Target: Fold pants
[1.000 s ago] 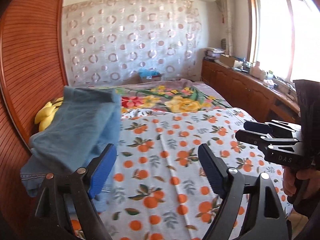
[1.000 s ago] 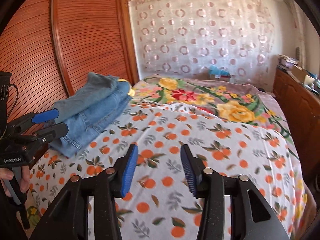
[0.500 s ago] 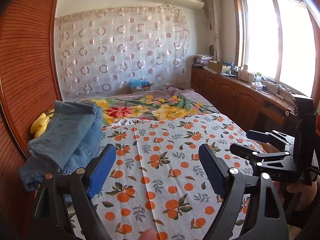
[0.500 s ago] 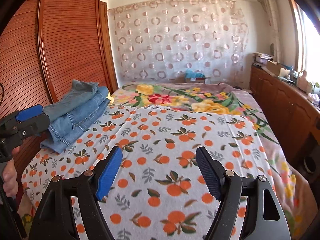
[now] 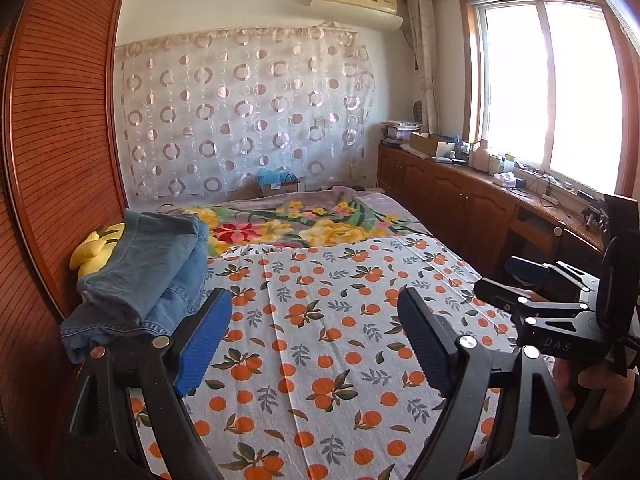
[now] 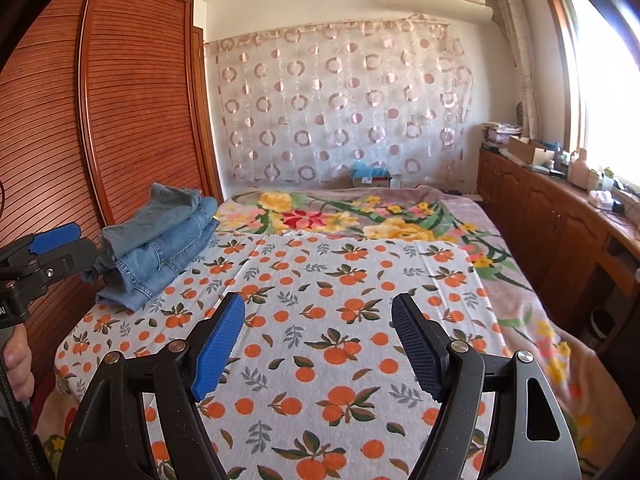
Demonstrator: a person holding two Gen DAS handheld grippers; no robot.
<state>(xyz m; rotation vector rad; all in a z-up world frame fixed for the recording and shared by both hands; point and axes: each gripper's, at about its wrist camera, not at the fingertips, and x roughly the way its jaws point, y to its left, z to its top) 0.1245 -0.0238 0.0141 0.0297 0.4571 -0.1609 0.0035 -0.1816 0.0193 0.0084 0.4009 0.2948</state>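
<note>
Folded jeans [image 6: 160, 240] are stacked at the bed's [image 6: 320, 320] far left. Both the left tool [image 5: 316, 340] and right tool [image 6: 318, 344] are held open, nothing gripped.

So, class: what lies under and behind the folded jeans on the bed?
The folded jeans rest on the orange-print sheet. Behind them in the left wrist view, a yellow soft thing pokes out; the jeans cover most of it, so its full shape stays hidden.

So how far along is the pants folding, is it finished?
It looks done: the jeans lie folded in a stack at the sheet's left edge by the wardrobe. Nothing is in hand; the left gripper and right gripper are both open and empty. No unfolded pants are visible.
</note>
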